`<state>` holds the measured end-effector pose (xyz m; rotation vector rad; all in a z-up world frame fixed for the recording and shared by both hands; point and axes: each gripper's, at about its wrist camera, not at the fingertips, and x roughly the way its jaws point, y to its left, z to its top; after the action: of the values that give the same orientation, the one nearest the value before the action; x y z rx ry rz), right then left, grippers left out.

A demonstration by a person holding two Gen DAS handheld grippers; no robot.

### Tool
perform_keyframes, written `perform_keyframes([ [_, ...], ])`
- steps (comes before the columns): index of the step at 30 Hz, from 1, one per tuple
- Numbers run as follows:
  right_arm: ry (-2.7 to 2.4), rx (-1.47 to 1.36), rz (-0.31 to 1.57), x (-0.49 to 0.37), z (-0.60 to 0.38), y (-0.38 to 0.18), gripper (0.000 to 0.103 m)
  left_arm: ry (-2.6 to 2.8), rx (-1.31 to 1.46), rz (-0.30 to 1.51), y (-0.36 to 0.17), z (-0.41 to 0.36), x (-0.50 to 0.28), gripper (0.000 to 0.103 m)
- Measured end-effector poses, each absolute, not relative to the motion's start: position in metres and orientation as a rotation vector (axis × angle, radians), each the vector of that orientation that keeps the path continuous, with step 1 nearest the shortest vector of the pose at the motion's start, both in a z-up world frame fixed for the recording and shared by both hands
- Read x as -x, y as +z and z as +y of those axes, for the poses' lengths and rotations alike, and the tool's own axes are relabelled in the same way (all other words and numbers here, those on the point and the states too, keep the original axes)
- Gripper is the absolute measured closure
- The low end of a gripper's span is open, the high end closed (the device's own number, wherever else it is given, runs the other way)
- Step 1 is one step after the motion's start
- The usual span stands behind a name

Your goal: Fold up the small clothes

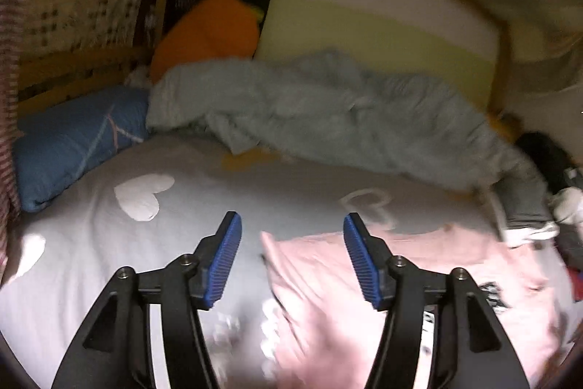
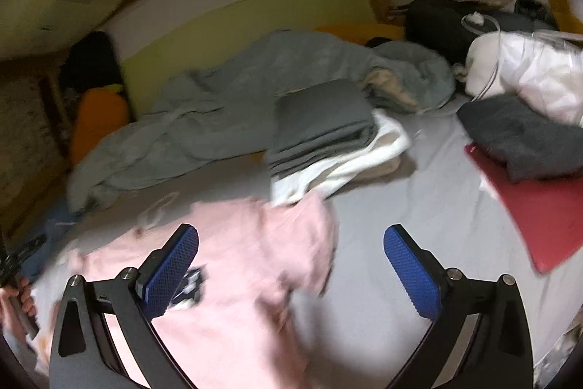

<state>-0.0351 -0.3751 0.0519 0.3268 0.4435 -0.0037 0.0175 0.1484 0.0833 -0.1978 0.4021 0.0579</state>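
A small pink garment [image 1: 419, 283] with a dark print lies spread on the light grey bedsheet [image 1: 91, 243]. My left gripper [image 1: 291, 254] hovers above its left edge, open, with nothing between the blue pads. The right wrist view shows the same pink garment [image 2: 240, 287] under and left of my right gripper [image 2: 291, 268], which stands wide open and empty above the sheet. A hand [image 2: 18, 298] holding the other gripper's handle shows at the far left edge of that view.
A rumpled grey-blue blanket [image 1: 328, 112] runs across the bed's far side. Folded grey and white clothes [image 2: 328, 141] are stacked behind the pink garment. A red flat item [image 2: 539, 217] under dark grey cloth, a blue pillow [image 1: 73, 141] and an orange cushion [image 1: 207, 31] flank the bed.
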Motion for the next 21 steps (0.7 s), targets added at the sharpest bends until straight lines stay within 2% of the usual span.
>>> perform_keyframes([
  [3, 0.025, -0.290, 0.467, 0.073, -0.361, 0.034, 0.013, -0.003, 0.206, 0.406, 0.073, 0.130, 0.032, 0.043],
  [7, 0.003, -0.242, 0.507, 0.108, -0.345, 0.010, 0.017, -0.011, 0.165, 0.464, 0.044, 0.100, 0.078, 0.043],
  [10, 0.060, -0.353, 0.568, 0.120, -0.345, -0.010, 0.025, -0.030, 0.241, 0.514, 0.025, 0.086, 0.101, 0.043],
  [12, 0.075, -0.392, 0.598, 0.121, -0.345, -0.021, 0.035, -0.019, 0.315, 0.550, 0.014, 0.083, 0.110, 0.043],
  [21, -0.036, -0.441, 0.688, 0.116, -0.356, -0.045, 0.038, 0.127, 0.606, 0.696, -0.041, 0.106, 0.137, 0.043],
])
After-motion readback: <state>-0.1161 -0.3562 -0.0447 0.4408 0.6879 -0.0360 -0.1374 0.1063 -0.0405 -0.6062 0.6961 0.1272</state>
